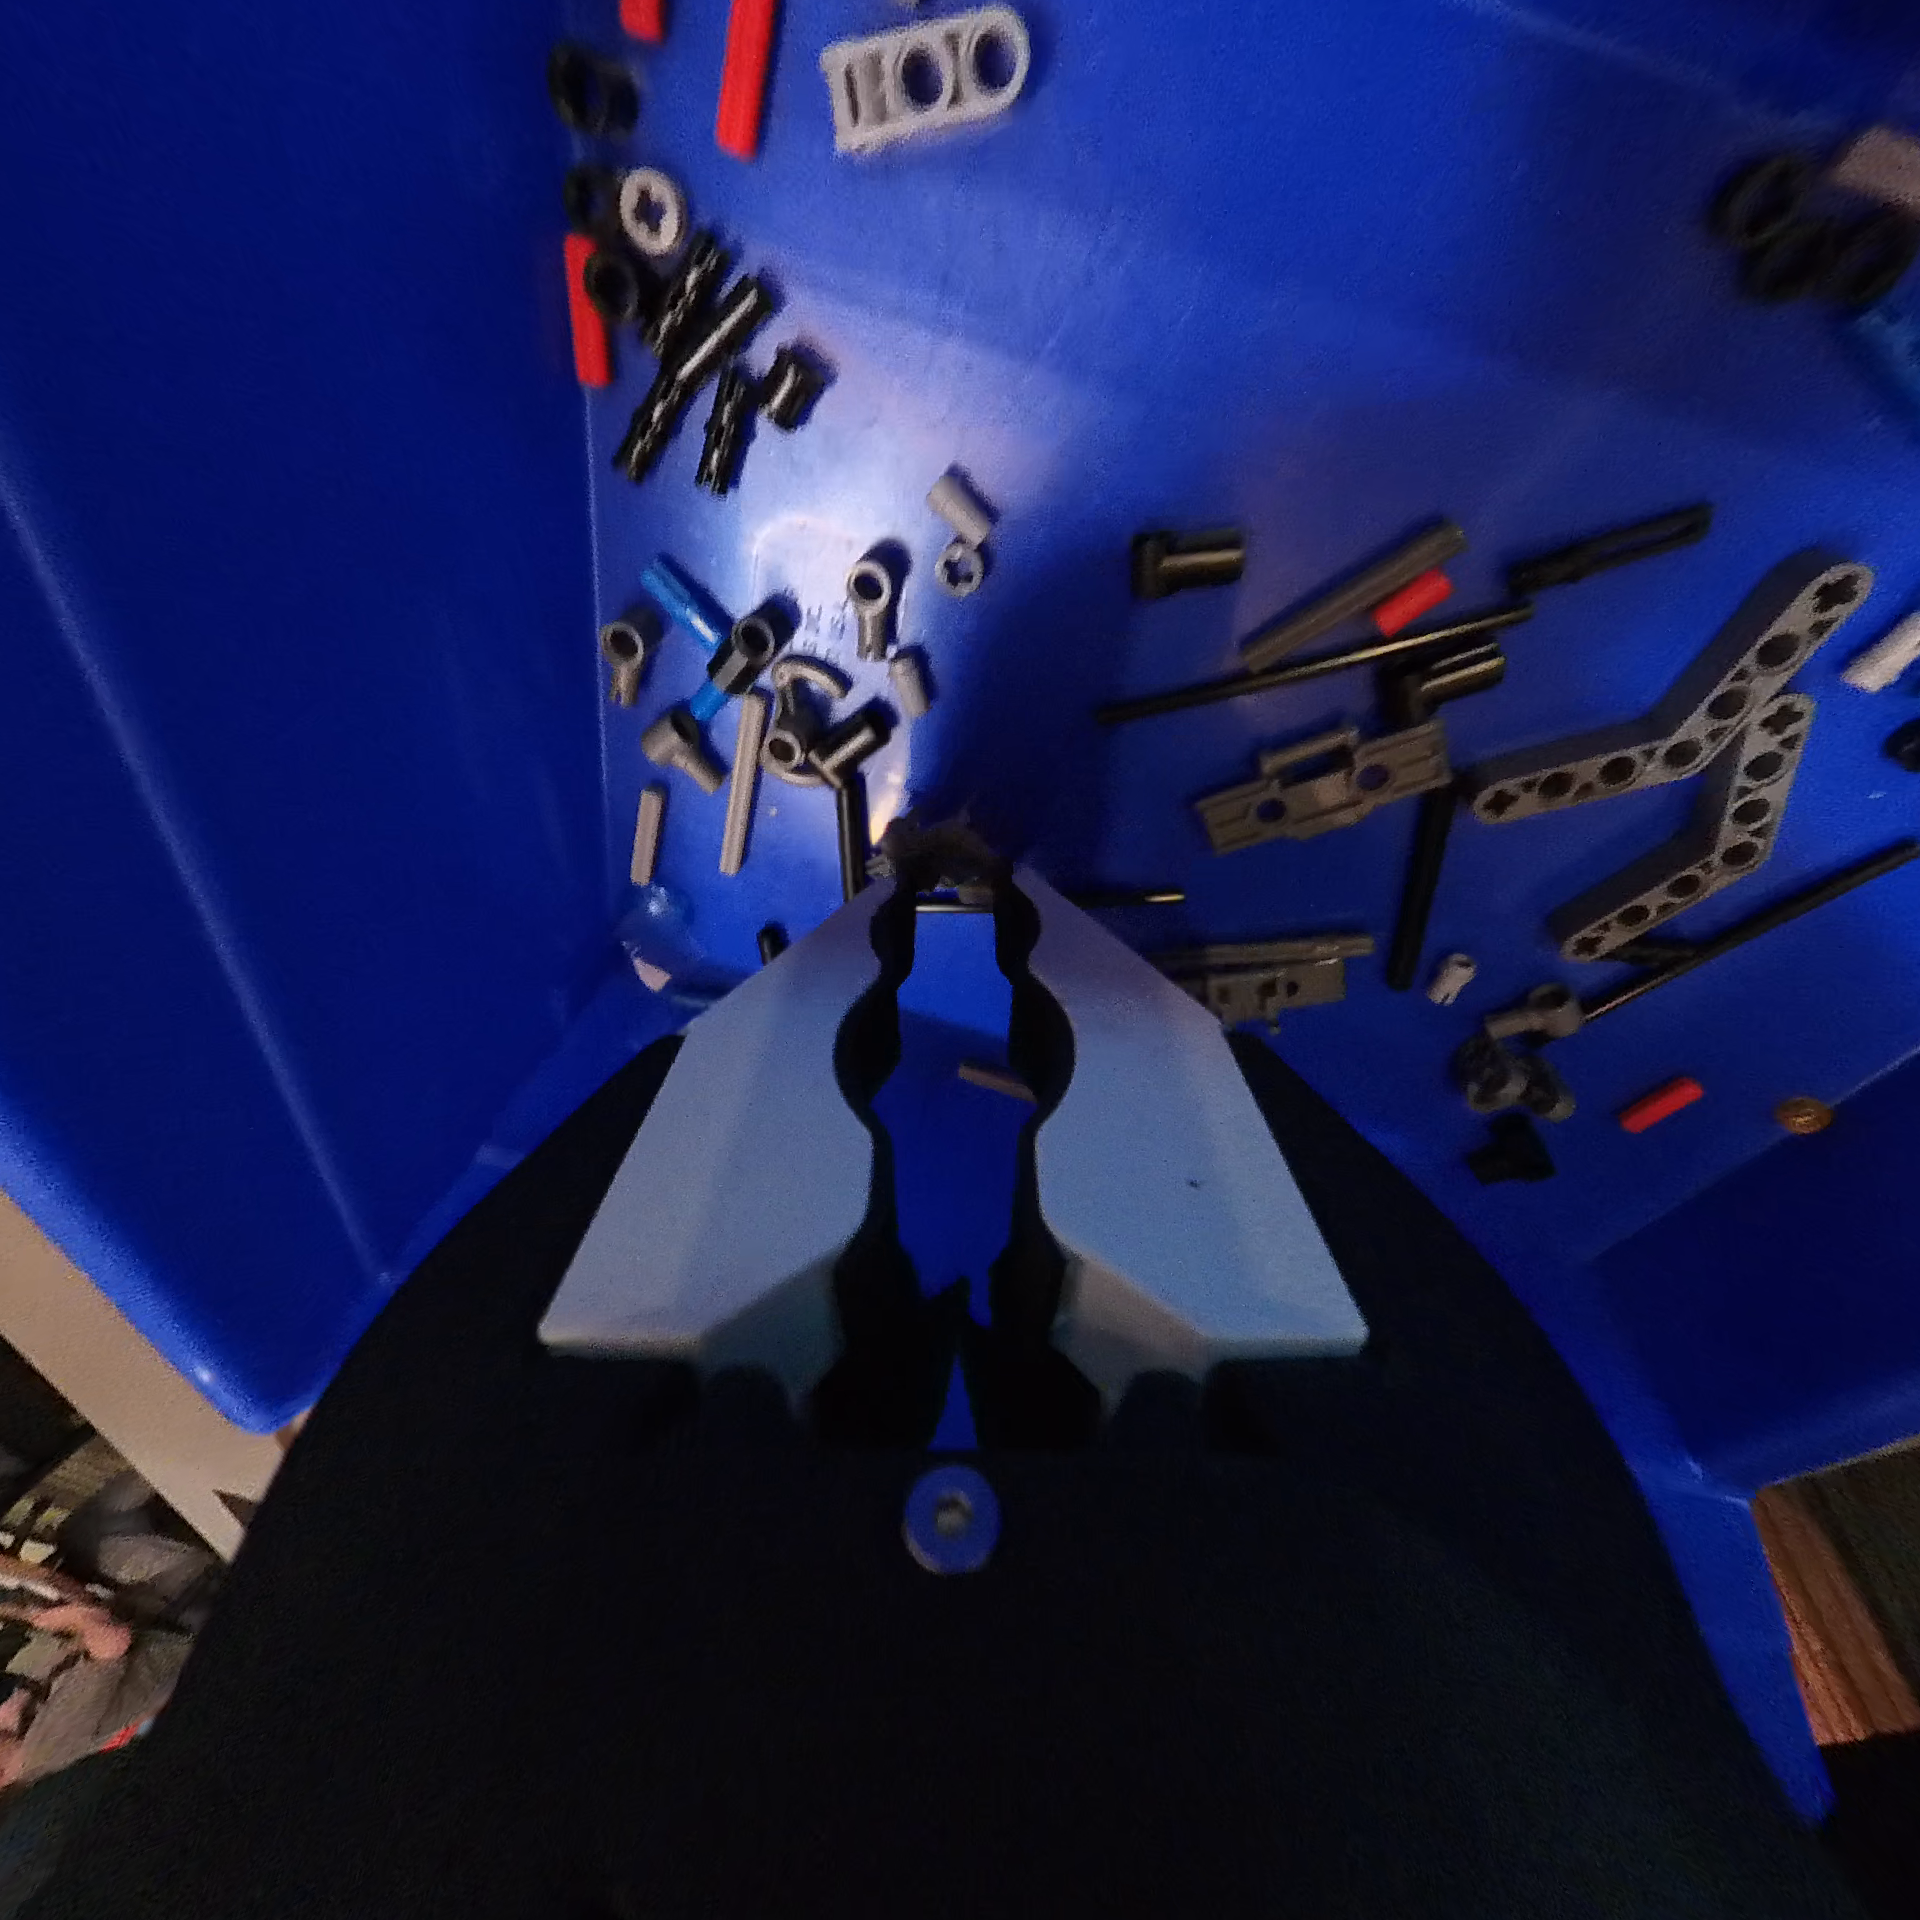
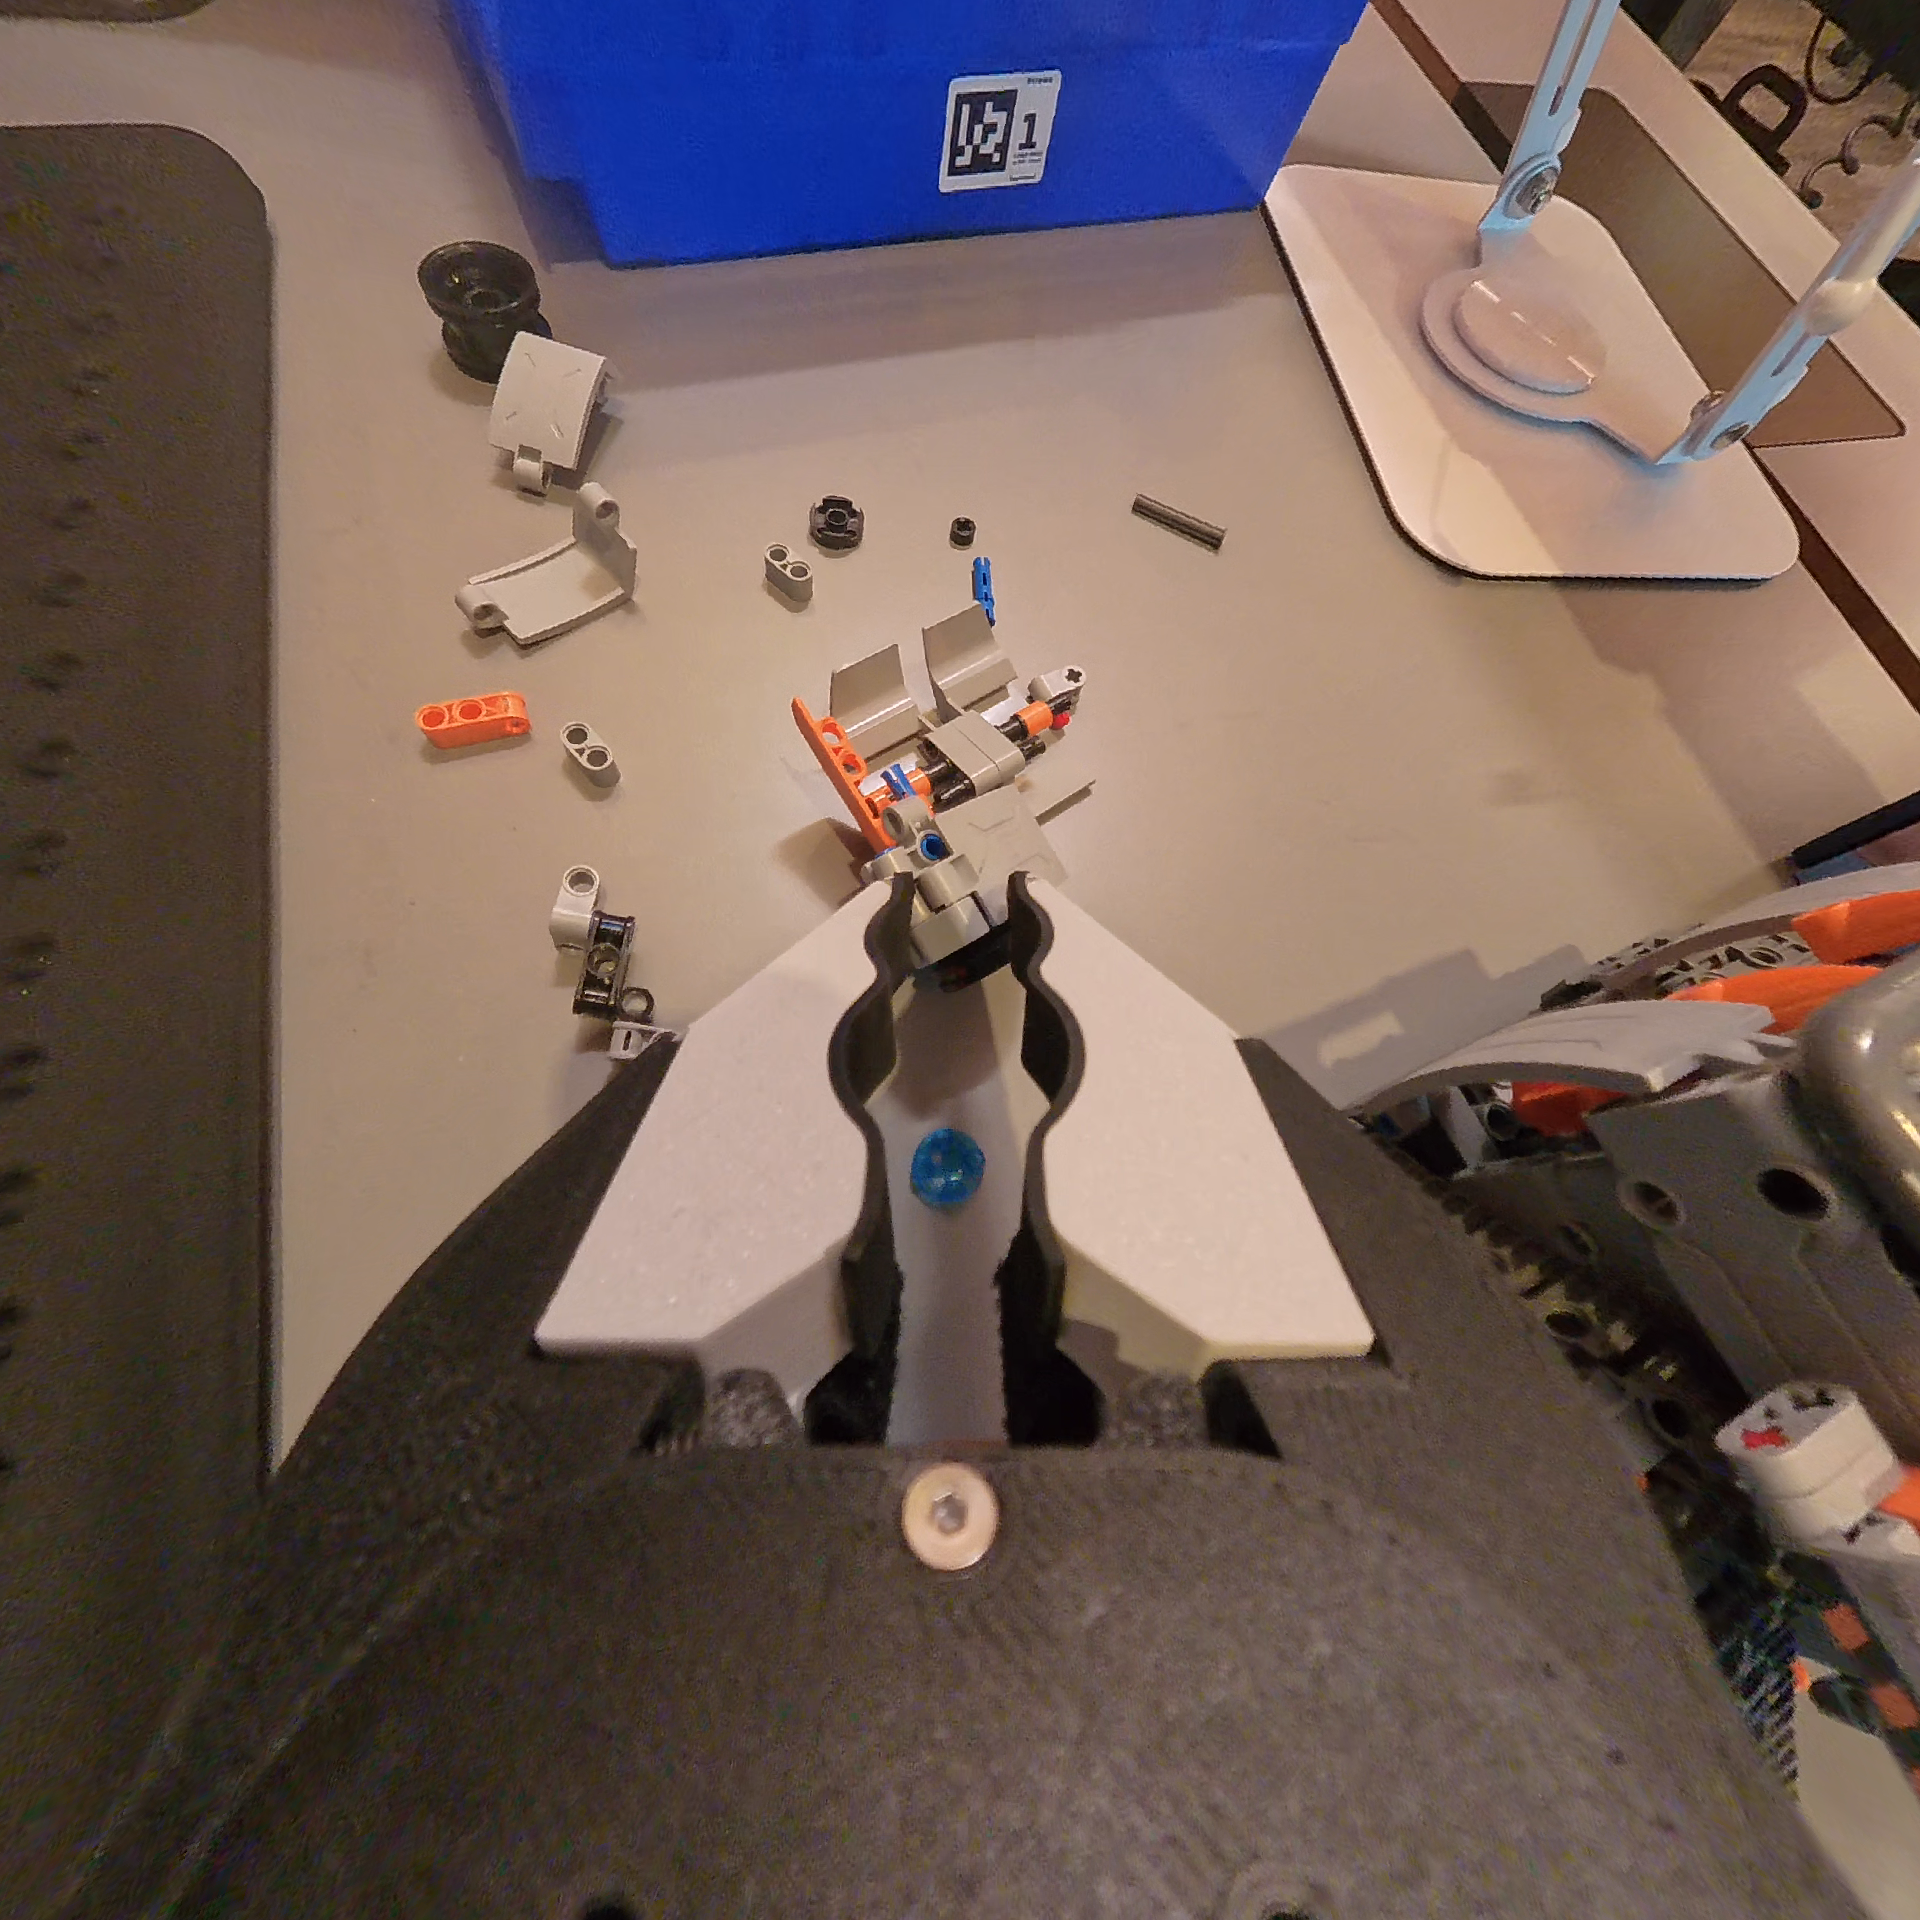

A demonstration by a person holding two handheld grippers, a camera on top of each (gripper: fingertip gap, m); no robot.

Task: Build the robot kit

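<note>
Deep inside a blue plastic bin (image 1: 260, 727), the left gripper (image 1: 948, 883) points down at the floor of the bin with its jaws drawn close; a small dark, blurred piece (image 1: 935, 840) sits right at the tips, and whether it is pinched there cannot be told. Loose building-set parts lie scattered around it: a cluster of small grey connectors (image 1: 790, 675) just ahead to the left, black pins (image 1: 707, 364) and a red axle (image 1: 746, 73) farther up, a grey holed plate (image 1: 925, 88) near the top, bent grey liftarms (image 1: 1683, 748) and long black axles (image 1: 1320, 665) off to the right. On the tabletop (image 2: 1351, 779), the right gripper (image 2: 956, 914) clamps the near end of a small grey-and-orange brick assembly (image 2: 935, 758), which juts forward from the tips. Around it lie an orange beam (image 2: 473, 719), two short grey connectors (image 2: 590, 753), curved grey panels (image 2: 551, 405), a black wheel (image 2: 480, 307), and a dark axle piece (image 2: 1177, 521). A small blue round piece (image 2: 945, 1166) shows between the fingers, nearer the gripper body. The blue bin (image 2: 790, 114), bearing a printed marker tag (image 2: 1000, 130), stands at the far side of the table, a white lamp base (image 2: 1527, 416) to its right, a larger brick model (image 2: 1662, 1143) at the right edge.
</note>
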